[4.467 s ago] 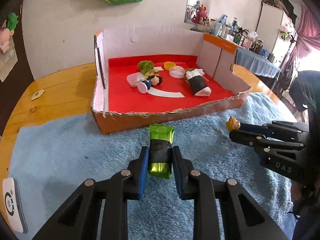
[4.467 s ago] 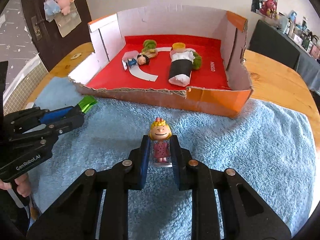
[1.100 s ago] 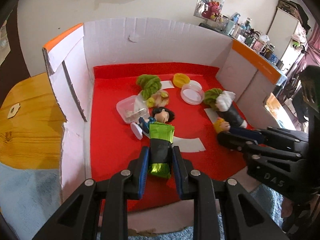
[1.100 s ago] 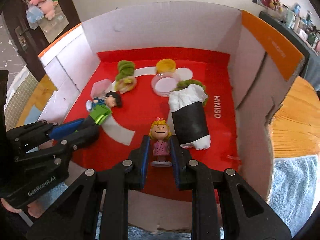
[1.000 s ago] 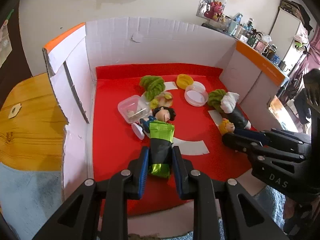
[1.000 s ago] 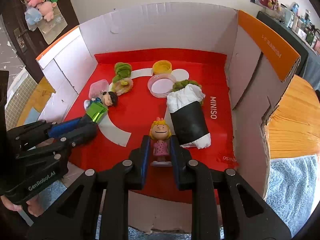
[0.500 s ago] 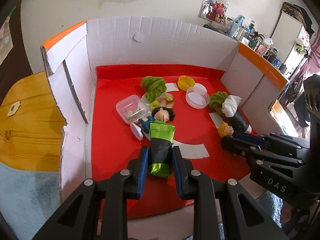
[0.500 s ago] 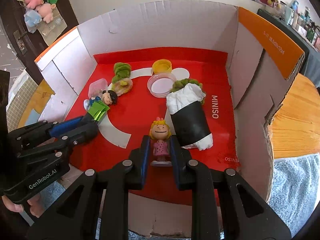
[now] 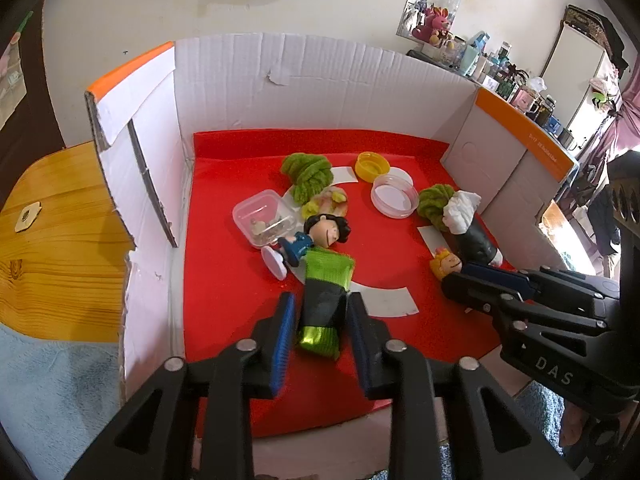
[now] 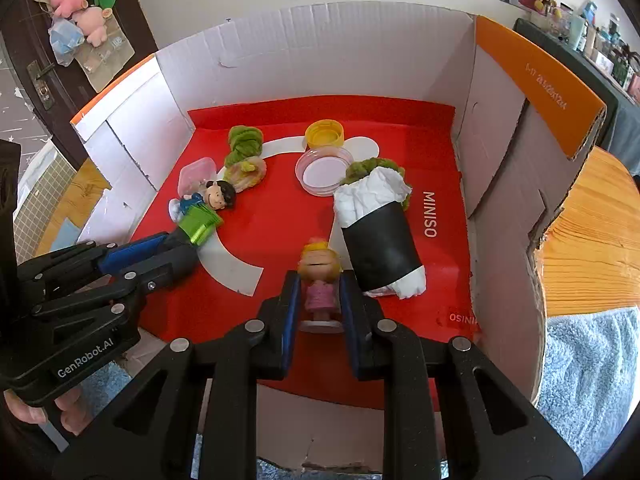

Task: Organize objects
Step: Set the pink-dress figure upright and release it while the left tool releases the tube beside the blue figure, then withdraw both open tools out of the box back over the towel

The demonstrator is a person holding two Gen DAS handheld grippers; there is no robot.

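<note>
Left gripper: my left gripper (image 9: 320, 332) hung low over the red-lined floor of the white cardboard box with orange flap edges (image 9: 280, 80). Its jaws had just been opening, and the blue pads stood clear of the shiny green foil packet with a black band round its middle (image 9: 324, 300), which lay between them.

Why released there: I judged the packet was down on the red lining (image 9: 224, 272), so parting the jaws was the way to leave it in the box with the rest.

Packet's look: crinkled metallic green at both ends, dark wrap in the middle, lying lengthwise along my fingers, its far end touching or just beside the dark-haired toy figure in blue (image 9: 316, 236).

Right gripper: my right gripper (image 10: 318, 300) was clamped on the small yellow-haired doll in a pink dress (image 10: 320, 280), held upright by the body with its round white base below.

Doll's place: inside the box, just beside the black-and-white paper-wrapped roll with green stuffing (image 10: 376, 240). It showed blurred, and I could not tell whether its base touched the lining.

Why held so: gripping the torso kept the doll standing, so I judged it could be set on its base, not dropped.

Next: ease the left jaws back without dragging the packet.
</note>
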